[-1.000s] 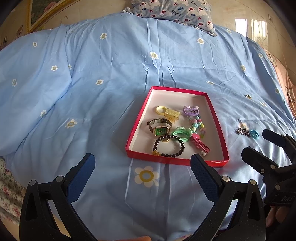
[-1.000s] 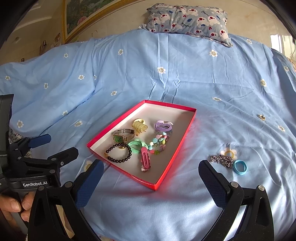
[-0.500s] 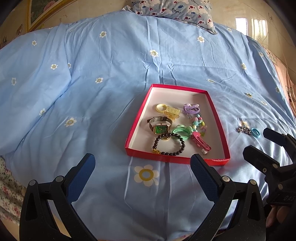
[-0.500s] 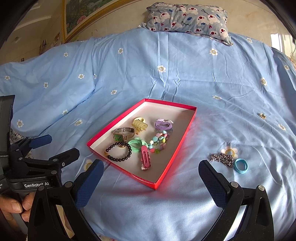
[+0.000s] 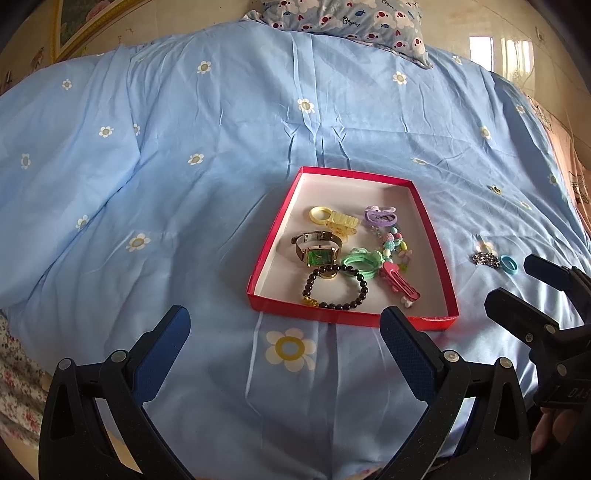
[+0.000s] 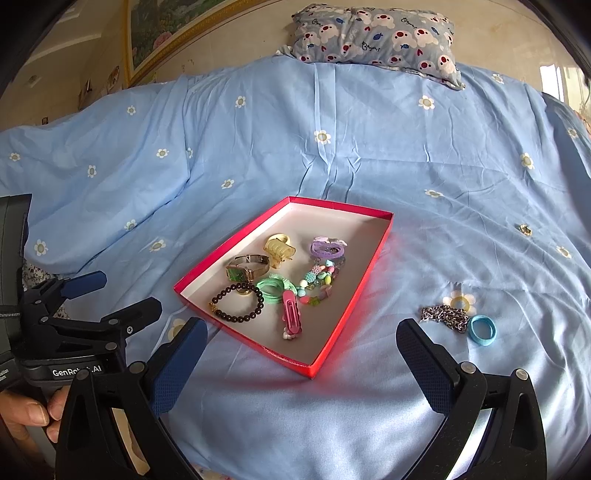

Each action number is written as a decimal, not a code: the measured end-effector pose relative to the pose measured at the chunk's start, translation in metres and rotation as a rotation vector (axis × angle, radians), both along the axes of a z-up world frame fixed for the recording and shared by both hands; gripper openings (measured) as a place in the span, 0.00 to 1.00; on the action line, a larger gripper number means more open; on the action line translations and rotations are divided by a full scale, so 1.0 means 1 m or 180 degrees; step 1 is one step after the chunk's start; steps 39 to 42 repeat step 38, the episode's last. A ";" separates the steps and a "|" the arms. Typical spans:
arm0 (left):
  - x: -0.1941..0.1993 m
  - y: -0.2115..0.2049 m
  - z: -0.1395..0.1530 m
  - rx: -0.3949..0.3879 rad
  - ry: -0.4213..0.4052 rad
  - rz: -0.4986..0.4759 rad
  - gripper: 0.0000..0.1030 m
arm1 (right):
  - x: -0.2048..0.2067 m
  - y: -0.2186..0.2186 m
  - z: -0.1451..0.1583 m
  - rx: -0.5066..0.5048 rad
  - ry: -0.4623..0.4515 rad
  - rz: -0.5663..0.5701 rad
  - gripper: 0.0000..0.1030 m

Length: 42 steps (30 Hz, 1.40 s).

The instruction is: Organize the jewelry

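A red tray (image 5: 439,258) (image 6: 347,314) lies on the blue bedspread. It holds a green-faced watch (image 5: 319,254), a black bead bracelet (image 5: 334,286), a yellow hair claw (image 5: 336,219), a pink clip (image 5: 400,284), green and purple hair ties and a bead string. A silver chain (image 6: 445,317) (image 5: 485,259) and a blue hair ring (image 6: 482,329) (image 5: 509,264) lie on the bedspread to the tray's right. My left gripper (image 5: 284,347) is open and empty in front of the tray. My right gripper (image 6: 303,354) is open and empty, near the tray's front right corner.
A patterned pillow (image 6: 373,37) lies at the far end of the bed. A framed picture (image 6: 166,26) hangs on the wall at the back left. A small gold item (image 6: 524,229) lies on the bedspread to the far right. The bed's near edge runs just below both grippers.
Both views have drifted slightly, so the tray sits a little lower and closer in the frames. Both grippers stay open and empty. No jewelry has moved.
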<state>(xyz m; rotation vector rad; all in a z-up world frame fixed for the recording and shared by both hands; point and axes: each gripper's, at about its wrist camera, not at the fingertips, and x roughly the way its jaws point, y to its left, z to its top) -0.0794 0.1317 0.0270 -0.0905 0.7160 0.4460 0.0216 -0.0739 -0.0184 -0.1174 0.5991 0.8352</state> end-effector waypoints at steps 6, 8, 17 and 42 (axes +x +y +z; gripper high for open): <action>0.001 0.000 -0.001 -0.0004 0.0007 -0.0003 1.00 | 0.000 0.001 -0.001 -0.0010 0.0018 0.0001 1.00; 0.001 0.000 -0.001 -0.0005 0.0010 -0.0001 1.00 | 0.000 0.001 -0.001 -0.0009 0.0016 -0.0001 1.00; 0.003 -0.003 -0.006 -0.0012 0.0031 -0.0011 1.00 | 0.001 0.001 -0.002 -0.0011 0.0039 -0.0007 1.00; 0.011 0.000 -0.012 -0.0044 0.0068 -0.0058 1.00 | 0.009 0.001 -0.005 -0.0015 0.0093 -0.0025 1.00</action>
